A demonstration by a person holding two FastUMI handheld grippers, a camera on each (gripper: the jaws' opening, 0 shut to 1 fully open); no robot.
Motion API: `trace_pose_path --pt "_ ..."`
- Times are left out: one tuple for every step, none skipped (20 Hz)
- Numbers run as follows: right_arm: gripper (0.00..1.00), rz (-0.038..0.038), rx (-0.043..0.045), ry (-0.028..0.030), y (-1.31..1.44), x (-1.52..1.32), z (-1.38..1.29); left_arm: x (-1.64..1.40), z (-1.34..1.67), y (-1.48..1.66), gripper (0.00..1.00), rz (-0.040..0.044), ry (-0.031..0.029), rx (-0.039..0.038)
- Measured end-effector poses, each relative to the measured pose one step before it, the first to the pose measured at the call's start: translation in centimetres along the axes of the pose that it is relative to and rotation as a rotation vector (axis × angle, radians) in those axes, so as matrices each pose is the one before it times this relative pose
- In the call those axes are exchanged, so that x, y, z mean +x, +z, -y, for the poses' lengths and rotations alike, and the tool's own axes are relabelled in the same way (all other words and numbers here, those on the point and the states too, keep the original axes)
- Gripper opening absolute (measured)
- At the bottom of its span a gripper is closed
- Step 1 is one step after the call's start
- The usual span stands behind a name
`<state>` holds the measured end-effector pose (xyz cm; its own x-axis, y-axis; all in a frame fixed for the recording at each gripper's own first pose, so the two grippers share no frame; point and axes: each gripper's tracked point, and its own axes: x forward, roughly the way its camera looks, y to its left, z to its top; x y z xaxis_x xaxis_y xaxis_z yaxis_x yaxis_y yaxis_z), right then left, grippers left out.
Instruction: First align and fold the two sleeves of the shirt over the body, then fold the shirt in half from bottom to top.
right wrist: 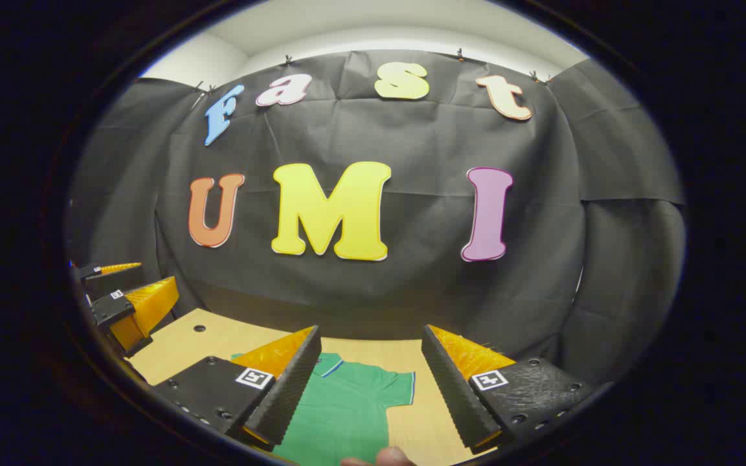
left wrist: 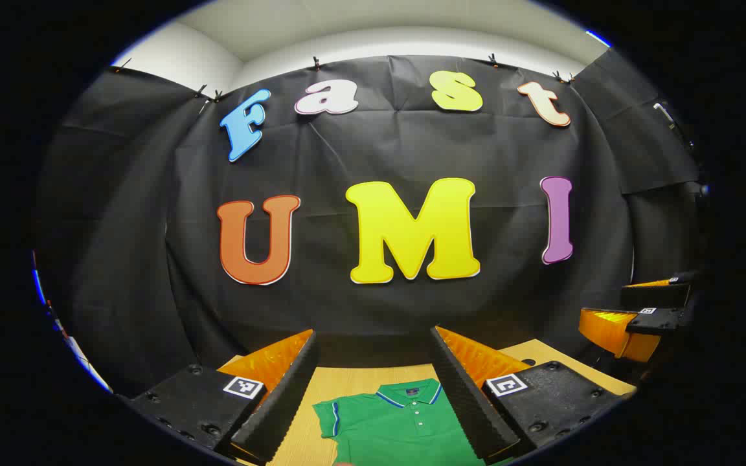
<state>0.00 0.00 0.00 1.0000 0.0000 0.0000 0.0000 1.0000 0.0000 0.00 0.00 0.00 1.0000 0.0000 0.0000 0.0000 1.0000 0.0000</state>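
A green polo shirt (left wrist: 399, 424) with a blue-trimmed collar lies flat on the wooden table (left wrist: 347, 378), collar toward the wall. My left gripper (left wrist: 373, 382) hangs open above its collar and left sleeve, nothing between the fingers. In the right gripper view the shirt (right wrist: 340, 408) shows its other short sleeve spread out. My right gripper (right wrist: 371, 382) is open above that sleeve, holding nothing. The right gripper (left wrist: 638, 310) appears at the far right of the left gripper view. The left gripper (right wrist: 127, 298) appears at the far left of the right gripper view.
The black cloth wall stands close behind the table's far edge. A small dark hole (right wrist: 199, 328) marks the tabletop at the back left. A fingertip (right wrist: 389, 456) shows at the bottom edge of the right gripper view.
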Motion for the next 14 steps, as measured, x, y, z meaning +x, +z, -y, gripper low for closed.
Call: trace_pose_path --pt "0.96 -0.00624 -0.00340 -0.00455 -0.133 -0.023 0.219 0.139 0.172 0.092 1.00 0.00223 -0.00623 -0.00061" --pt "0.95 -0.00871 -0.00577 -0.00304 -0.393 -0.008 0.159 0.027 0.161 -0.043 1.00 0.00009 -0.00405 -0.00051" --pt "0.95 -0.00497 -0.00497 -0.00487 -0.043 0.038 0.199 0.086 0.163 0.030 1.00 -0.00135 -0.00239 0.00066" --pt "0.95 -0.00269 0.00076 -0.00546 -0.026 0.006 0.137 0.022 -0.015 0.067 1.00 0.00021 0.00178 0.00234" --pt "0.96 -0.00111 0.00561 -0.00526 0.034 -0.098 0.161 -0.055 0.015 0.162 1.00 0.00311 -0.00042 0.00120" --pt "0.95 -0.00243 0.00480 -0.00328 -0.086 -0.038 0.011 0.017 -0.037 0.005 1.00 0.00434 -0.00113 -0.00193" --pt "0.95 -0.00174 0.00046 -0.00296 -0.054 0.108 -0.042 0.105 -0.077 0.032 1.00 0.00229 -0.00088 -0.00181" --pt "0.95 -0.00066 -0.00300 -0.00209 0.079 -0.004 -0.053 -0.011 -0.078 0.023 1.00 0.00038 -0.00015 -0.00031" --pt "0.95 -0.00188 -0.00140 -0.00212 0.032 0.076 -0.031 0.003 -0.140 -0.068 1.00 0.00078 0.00191 -0.00006" --pt "0.95 -0.00531 0.00077 -0.00474 -0.164 0.154 -0.006 0.021 -0.162 0.036 1.00 0.00061 0.00310 -0.00041" --pt "0.95 -0.00624 -0.00035 -0.00717 -0.153 0.102 0.106 -0.009 -0.111 -0.067 1.00 0.00089 0.00515 -0.00223" --pt "0.96 -0.00857 -0.00230 -0.00685 -0.270 0.049 0.103 0.019 -0.203 -0.094 1.00 -0.00190 0.00456 -0.00347" --pt "0.95 -0.00986 -0.00062 -0.00213 -0.241 0.060 0.005 -0.050 -0.072 -0.112 1.00 -0.00497 0.00313 -0.00484" --pt "0.96 -0.00825 0.00134 0.00059 -0.178 0.086 0.061 0.008 -0.038 -0.253 1.00 -0.00605 0.00101 -0.00590"
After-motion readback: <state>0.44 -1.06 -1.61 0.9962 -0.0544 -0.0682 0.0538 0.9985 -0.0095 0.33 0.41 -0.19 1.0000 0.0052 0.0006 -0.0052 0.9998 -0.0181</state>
